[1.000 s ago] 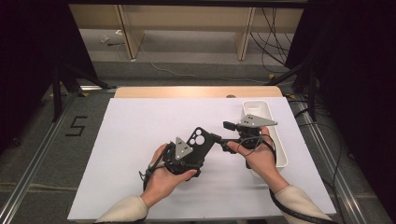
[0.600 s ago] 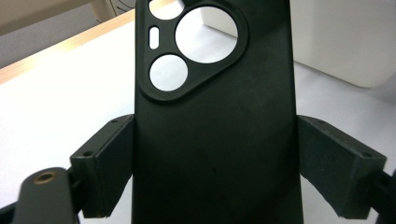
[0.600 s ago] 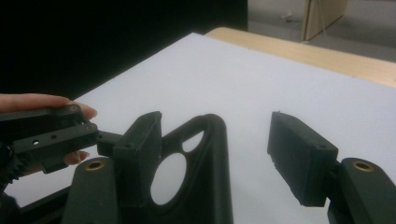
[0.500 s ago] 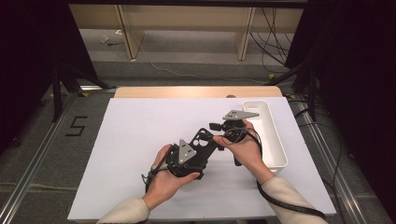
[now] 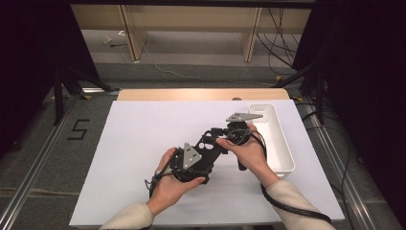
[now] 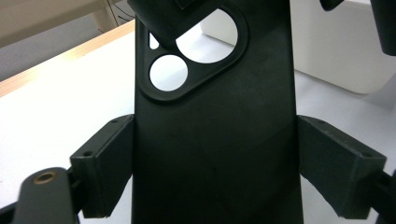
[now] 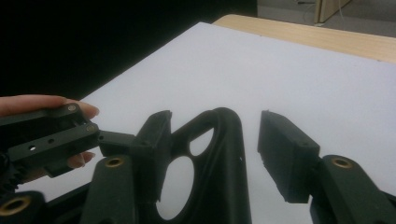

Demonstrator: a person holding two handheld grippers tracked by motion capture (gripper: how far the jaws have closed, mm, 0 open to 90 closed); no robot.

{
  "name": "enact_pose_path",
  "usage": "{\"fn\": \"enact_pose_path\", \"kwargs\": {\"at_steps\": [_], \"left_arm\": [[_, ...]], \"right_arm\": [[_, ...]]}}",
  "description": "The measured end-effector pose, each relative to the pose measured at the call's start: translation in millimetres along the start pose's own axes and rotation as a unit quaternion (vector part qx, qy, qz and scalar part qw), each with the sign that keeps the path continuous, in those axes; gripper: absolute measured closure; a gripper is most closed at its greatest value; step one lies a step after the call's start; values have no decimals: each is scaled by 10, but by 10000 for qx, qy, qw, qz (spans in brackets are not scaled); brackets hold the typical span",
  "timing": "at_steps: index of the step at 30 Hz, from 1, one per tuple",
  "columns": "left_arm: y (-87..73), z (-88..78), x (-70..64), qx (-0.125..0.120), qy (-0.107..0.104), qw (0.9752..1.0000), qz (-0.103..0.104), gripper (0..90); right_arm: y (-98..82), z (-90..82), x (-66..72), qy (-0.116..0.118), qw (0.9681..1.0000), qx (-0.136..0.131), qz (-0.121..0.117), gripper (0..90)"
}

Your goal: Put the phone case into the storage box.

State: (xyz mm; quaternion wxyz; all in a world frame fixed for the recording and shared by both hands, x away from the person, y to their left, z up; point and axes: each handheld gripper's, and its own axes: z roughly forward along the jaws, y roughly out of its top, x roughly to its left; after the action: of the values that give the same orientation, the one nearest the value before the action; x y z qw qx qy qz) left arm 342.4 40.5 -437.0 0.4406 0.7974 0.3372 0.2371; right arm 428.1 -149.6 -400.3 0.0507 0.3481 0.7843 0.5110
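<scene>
Left tongs (image 6: 201, 154) closed on black plate (image 6: 215, 140), right tongs (image 7: 215, 154) parted around the plate's holed end, white tray (image 5: 280, 143) beside.

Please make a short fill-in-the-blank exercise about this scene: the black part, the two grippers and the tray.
1. The flat black part sits between the pads of the ____ gripper.
2. The right gripper has its jaws ____, with the part's holed end between them.
3. The white tray on the table is ____.
4. The end of the black part has ____ round holes.

Missing words: left; open; empty; two
</scene>
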Motion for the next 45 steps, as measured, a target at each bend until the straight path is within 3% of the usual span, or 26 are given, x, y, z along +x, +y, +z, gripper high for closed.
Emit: {"fn": "enact_pose_path", "kwargs": {"at_steps": [10, 16, 24, 26, 28, 29, 30, 33, 38, 39, 42, 45], "left_arm": [[-10, 11, 2, -12, -21, 10000, 18, 150], [-39, 47, 9, 69, -27, 9999, 85, 145], [-12, 53, 45, -125, -24, 9996, 272, 134], [-12, 50, 61, -181, -187, 9994, 212, 130], [3, 29, 94, -235, -247, 9991, 248, 166], [3, 29, 94, -235, -247, 9991, 248, 139], [26, -4, 133, -307, -447, 9984, 160, 127], [46, -70, 178, -501, -666, 9965, 115, 110], [44, -167, 229, -702, -970, 9928, 34, 139], [32, -209, 256, -741, -1103, 9911, 53, 155], [16, -233, 287, -752, -1163, 9903, 69, 184], [-1, -232, 329, -753, -1258, 9892, 65, 239]], "right_arm": [[7, -11, -2, 177, 9998, -14, 129, 619], [24, -46, -18, 547, 9978, -99, 369, 744], [83, -106, 50, 596, 9979, -136, 218, 775], [99, -120, 66, 681, 9974, -176, 166, 776], [126, -135, 99, 681, 9976, -133, -27, 780], [140, -143, 122, 584, 9980, -97, -242, 780], [155, -154, 145, 490, 9978, -73, -446, 780], [213, -189, 197, 712, 9952, -5, -676, 780], [300, -271, 286, 936, 9857, 291, -1370, 780], [311, -287, 290, 980, 9841, 327, -1447, 780], [331, -323, 284, 1188, 9780, 472, -1646, 779], [331, -334, 274, 1282, 9749, 553, -1734, 779]]}}
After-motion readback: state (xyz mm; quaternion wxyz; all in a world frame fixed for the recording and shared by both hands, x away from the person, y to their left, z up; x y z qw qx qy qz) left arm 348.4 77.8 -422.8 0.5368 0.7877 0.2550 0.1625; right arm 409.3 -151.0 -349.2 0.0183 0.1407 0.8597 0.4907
